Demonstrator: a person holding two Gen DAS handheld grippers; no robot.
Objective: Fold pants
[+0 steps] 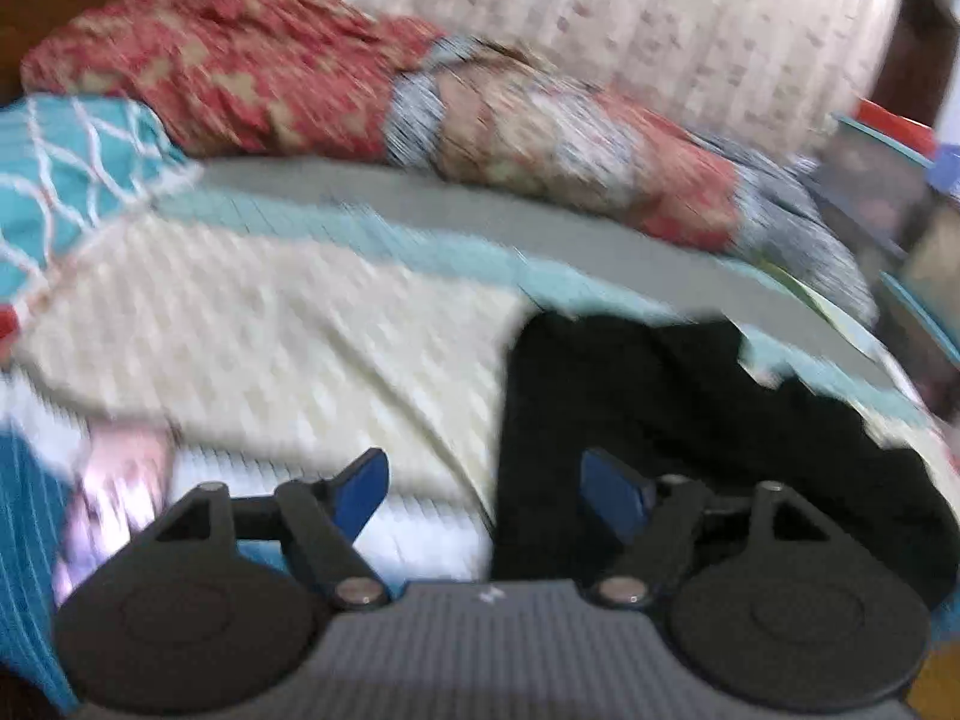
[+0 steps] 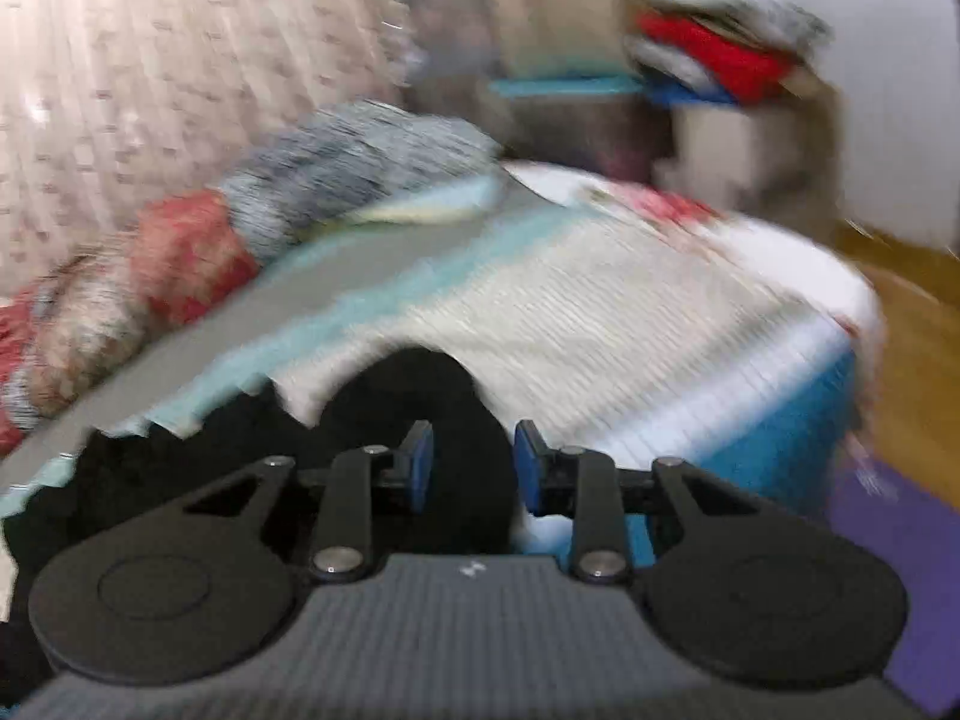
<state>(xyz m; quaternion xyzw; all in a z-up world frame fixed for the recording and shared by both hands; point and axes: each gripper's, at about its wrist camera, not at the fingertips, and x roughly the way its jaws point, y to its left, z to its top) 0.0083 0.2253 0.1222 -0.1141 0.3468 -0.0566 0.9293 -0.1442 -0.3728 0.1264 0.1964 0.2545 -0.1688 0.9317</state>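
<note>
Black pants (image 1: 690,420) lie bunched on the striped cream and teal bedspread (image 1: 270,330), at the right of the left wrist view. My left gripper (image 1: 487,492) hangs open just over their left edge; its right pad is above the black cloth and its left pad above the bedspread. In the right wrist view a rounded fold of the pants (image 2: 414,384) sits straight ahead, low and left. My right gripper (image 2: 474,465) is open, with black cloth showing in the gap between its blue pads, which do not press on it. Both views are blurred.
A red floral quilt (image 1: 240,78) and a grey blanket (image 2: 360,162) are heaped along the far side of the bed by a pale curtain (image 1: 660,30). A teal patterned pillow (image 1: 66,168) lies far left. Shelves with folded clothes (image 2: 708,54) stand beyond the bed; wooden floor (image 2: 912,324) lies to the right.
</note>
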